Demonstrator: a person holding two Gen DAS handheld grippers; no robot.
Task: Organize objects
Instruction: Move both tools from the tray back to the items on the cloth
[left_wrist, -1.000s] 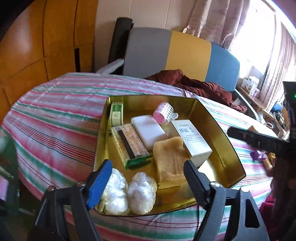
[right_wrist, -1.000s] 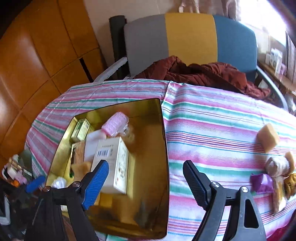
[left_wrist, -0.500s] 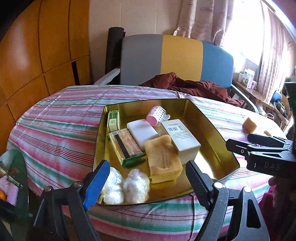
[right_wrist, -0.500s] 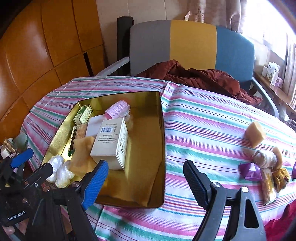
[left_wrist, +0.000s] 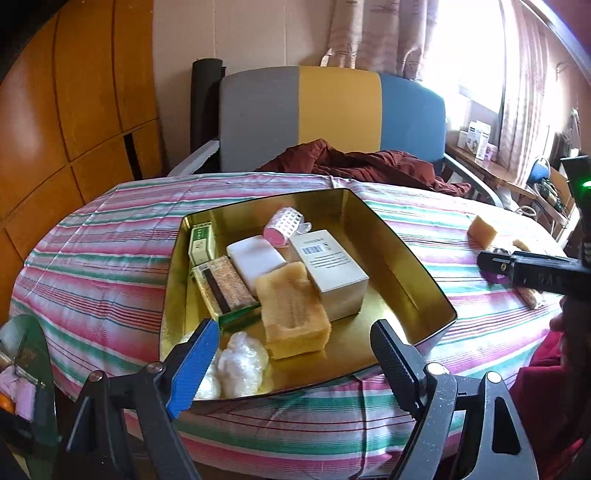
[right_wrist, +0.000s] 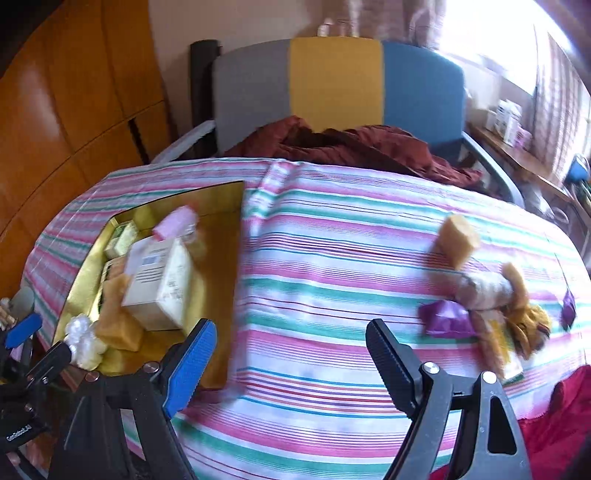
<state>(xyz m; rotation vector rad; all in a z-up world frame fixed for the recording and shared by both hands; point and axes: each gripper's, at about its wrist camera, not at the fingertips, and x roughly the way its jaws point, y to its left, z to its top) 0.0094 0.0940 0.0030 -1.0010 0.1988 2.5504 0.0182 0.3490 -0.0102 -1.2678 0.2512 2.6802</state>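
Our right tool (right_wrist: 291, 363) has swung right from the gold tray (right_wrist: 229, 280) toward loose items; both tools hover, jaws apart and empty.

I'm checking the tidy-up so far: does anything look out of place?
Yes. A tan sponge block, a purple wrapper and a wrapped roll lie loose on the striped tablecloth, outside the gold tray.

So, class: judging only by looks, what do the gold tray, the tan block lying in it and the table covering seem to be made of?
Gold tray: probably thin metal, glossy; its walls mirror the contents.
Tan block: likely sponge or foam, matte, porous, with a dented top.
Table covering: woven cloth, matte, striped pink, green and white; it drapes over the edge.
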